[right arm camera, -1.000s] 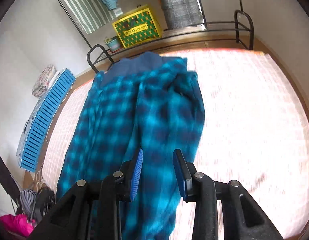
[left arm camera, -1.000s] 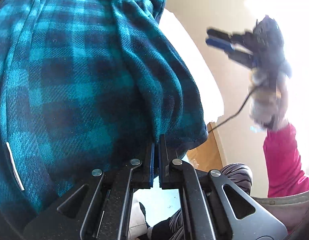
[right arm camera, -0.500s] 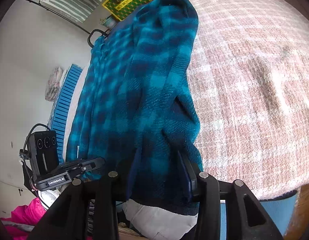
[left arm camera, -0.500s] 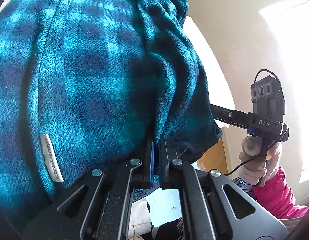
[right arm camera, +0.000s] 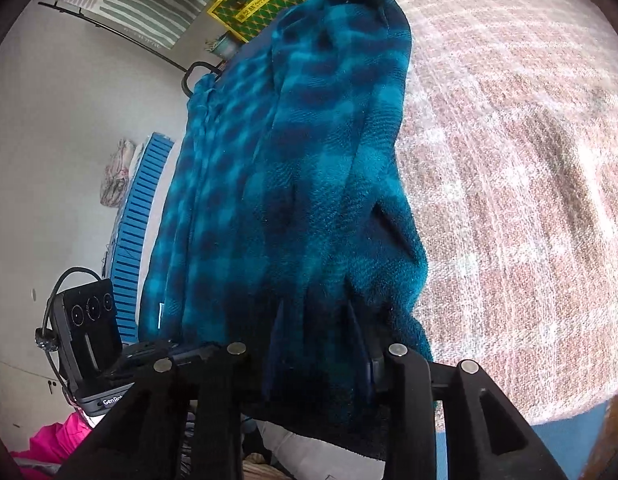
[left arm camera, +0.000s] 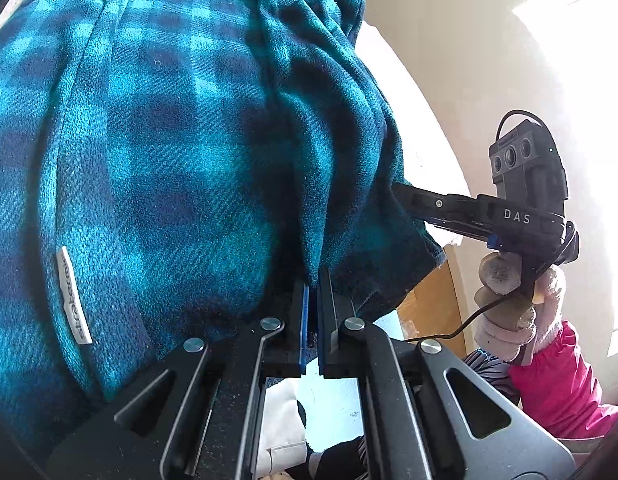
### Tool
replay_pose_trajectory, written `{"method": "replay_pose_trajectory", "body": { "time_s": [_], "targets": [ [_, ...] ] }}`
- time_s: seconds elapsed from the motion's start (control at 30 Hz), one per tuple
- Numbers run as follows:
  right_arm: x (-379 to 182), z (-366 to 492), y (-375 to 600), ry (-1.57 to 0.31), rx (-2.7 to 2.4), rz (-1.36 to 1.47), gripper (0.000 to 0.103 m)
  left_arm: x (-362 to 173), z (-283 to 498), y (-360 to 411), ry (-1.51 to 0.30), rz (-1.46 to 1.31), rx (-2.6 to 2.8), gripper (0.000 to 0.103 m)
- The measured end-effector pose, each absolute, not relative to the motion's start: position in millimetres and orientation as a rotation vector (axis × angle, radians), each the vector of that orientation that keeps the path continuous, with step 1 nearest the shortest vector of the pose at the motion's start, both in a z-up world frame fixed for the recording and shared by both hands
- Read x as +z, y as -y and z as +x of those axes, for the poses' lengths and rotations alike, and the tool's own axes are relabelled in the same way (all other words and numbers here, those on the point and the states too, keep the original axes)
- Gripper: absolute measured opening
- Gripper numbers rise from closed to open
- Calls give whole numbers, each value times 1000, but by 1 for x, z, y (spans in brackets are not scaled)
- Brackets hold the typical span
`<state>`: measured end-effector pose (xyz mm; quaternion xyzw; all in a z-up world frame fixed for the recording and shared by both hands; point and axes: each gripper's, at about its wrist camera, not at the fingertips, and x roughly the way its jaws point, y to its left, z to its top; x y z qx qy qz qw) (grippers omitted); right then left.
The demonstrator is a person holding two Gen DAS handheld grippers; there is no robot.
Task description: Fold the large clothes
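Lowered since a second ago: right gripper (right arm camera: 315,344), then raised clear, now at the near hem of the teal plaid fleece (right arm camera: 293,184); jaws just closing, hem bunched between them. Left gripper (left arm camera: 312,312): pressed together, pinching the same hem. Fleece lies lengthwise on the pink checked bedspread (right arm camera: 517,168). White label (left arm camera: 73,296) on the fleece. Gloved hand (left arm camera: 509,300), pink sleeve (left arm camera: 557,376).

fleece garment (right arm camera: 293,184) on the bedspread (right arm camera: 509,184), crate (right arm camera: 137,240) at its left, box (right arm camera: 255,0) behind
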<state>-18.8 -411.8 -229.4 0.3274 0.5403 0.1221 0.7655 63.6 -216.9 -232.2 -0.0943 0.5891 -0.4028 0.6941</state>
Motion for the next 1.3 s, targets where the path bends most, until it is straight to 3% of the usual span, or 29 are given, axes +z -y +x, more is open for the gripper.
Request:
{"method": "replay_pose_trajectory", "body": {
  "time_s": [0.07, 0.13, 0.3, 0.53, 0.67, 0.7, 0.73, 0.77, 0.97, 1.13, 1.2, 1.3],
  "targets": [
    [-222, -23, 416, -1160, 260, 722, 7, -224, 60, 218, -1306, -214, -909, 0],
    [-203, -27, 422, -1132, 252, 697, 1, -216, 53, 224, -1288, -218, -937, 0],
    [-160, -35, 440, -1094, 188, 560, 0, -218, 37, 252, -1280, -182, -986, 0],
    [-221, -29, 435, -1248, 85, 465, 0, -228, 26, 269, -1276, -76, -967, 0],
    [-202, -41, 446, -1180, 112, 498, 11, -204, 14, 258, -1240, -23, -986, 0],
    [-196, -45, 450, -1160, 125, 513, 18, -199, 13, 255, -1226, -9, -993, 0],
    [-191, -49, 453, -1140, 136, 526, 33, -192, 11, 253, -1209, 1, -1000, 0],
    [-188, -54, 457, -1125, 142, 538, 39, -186, 9, 253, -1191, 5, -1007, 0],
    [-217, -57, 467, -1163, 151, 653, 39, -161, 23, 256, -1119, 0, -1018, 0],
    [-234, -61, 464, -1162, 197, 751, 43, -179, 49, 282, -1125, 35, -976, 0],
    [-235, -60, 461, -1167, 206, 766, 42, -199, 55, 288, -1173, 26, -969, 0],
    [-237, -60, 450, -1186, 217, 750, 20, -225, 47, 294, -1195, 95, -961, 0]
  ]
}}
